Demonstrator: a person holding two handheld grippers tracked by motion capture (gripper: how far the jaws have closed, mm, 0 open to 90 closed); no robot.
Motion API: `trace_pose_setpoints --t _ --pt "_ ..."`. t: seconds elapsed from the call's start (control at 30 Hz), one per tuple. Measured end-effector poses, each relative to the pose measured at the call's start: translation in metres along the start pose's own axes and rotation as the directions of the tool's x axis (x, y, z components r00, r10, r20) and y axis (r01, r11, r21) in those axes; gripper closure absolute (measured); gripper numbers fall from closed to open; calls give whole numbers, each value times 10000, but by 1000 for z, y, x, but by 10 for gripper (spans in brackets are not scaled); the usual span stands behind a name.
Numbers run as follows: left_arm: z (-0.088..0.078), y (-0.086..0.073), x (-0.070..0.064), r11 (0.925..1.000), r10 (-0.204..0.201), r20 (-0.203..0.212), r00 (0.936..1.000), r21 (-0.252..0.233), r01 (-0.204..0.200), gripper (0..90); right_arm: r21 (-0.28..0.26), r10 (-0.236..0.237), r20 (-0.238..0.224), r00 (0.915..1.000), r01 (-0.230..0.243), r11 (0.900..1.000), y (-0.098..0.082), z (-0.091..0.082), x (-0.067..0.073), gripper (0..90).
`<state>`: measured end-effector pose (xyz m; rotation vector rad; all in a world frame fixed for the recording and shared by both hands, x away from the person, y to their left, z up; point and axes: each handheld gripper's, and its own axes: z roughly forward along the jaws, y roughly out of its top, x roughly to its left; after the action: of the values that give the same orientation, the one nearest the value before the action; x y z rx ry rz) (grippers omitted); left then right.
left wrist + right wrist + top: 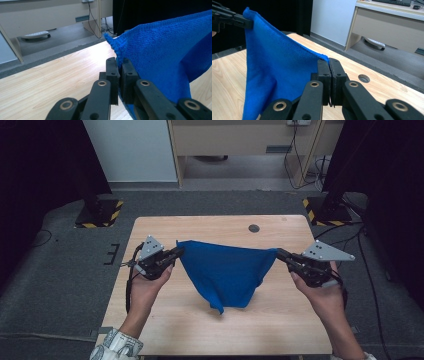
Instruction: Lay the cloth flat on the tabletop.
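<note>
A blue cloth [225, 272] is being held up above the wooden table [280, 320], stretched between two grippers. One top corner is being pinched by the left gripper [179, 252], the opposite corner by the right gripper [278, 253]; both pairs of jaws are being pressed together on the fabric, with only a thin edge of pile caught between the pads. In the left gripper view, a small tip of cloth [160, 57] is sticking out just past the fingertips [111, 65]. In the right gripper view, the hem is being clamped right at the fingertips [323, 67], and the far corner is being held by the other gripper [247, 23].

Below the fingers the cloth is hanging in a loose point, its lowest tip close to the tabletop; contact cannot be told.

Risks, as judged: the bite at each corner is shallow, so a corner is likely to be pulled free if the hands are being drawn further apart or jerked. If one corner is being lost, the cloth is expected to swing and bunch under the other gripper. A dragging lower tip could fold under when lowered.

No brand, label or legible writing is being seen on cloth, grippers or table.
</note>
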<state>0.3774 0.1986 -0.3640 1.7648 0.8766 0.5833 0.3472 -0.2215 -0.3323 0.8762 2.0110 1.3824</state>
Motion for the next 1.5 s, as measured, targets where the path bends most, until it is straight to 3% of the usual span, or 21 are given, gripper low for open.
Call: trace_pose_setpoints --t 0.1,0.37,0.53,0.77,0.93,1.07,1.1,1.13,1.2,1.33,1.5 --pt "-6 1 -3 10000 -40 70 10000 -81 41 860 -35 16 -42 10000 -16 10000 1 -4 1 887" --pt "-36 11 -20 9975 405 352 9986 -594 -383 851 -458 -111 -91 9999 107 9989 5 -31 9 887" --pt "-57 18 -33 9946 647 379 9972 -837 -613 851 -753 -455 -117 9989 445 9962 13 -53 20 886" --pt "-68 22 -41 9947 810 381 9960 -671 -784 852 -868 -668 -134 9977 654 9941 25 -65 25 885" --pt "-49 17 -26 9982 588 275 9979 -108 -585 850 -266 -544 -120 9984 541 9982 24 -46 16 883" --pt "-19 3 -8 9991 196 164 9997 379 -202 842 514 -316 -249 9992 328 9981 10 -8 3 882" --pt "-19 3 -8 9991 196 164 9997 379 -202 840 514 -316 -249 9992 328 9981 10 -8 3 882" --pt "-13 -1 -4 9990 37 136 9999 439 -43 838 732 -227 -230 9995 243 9970 3 7 -5 883" --pt "-4 -7 1 9988 -111 117 9999 477 105 839 769 -119 -257 9996 138 9969 1 12 -8 883" --pt "14 -16 10 9978 -183 9 9998 637 182 839 1157 186 -220 9996 -159 9932 -14 39 -23 884" --pt "27 -23 16 9966 -291 -129 9995 769 300 839 1378 358 -170 9992 -332 9899 -23 55 -30 883"
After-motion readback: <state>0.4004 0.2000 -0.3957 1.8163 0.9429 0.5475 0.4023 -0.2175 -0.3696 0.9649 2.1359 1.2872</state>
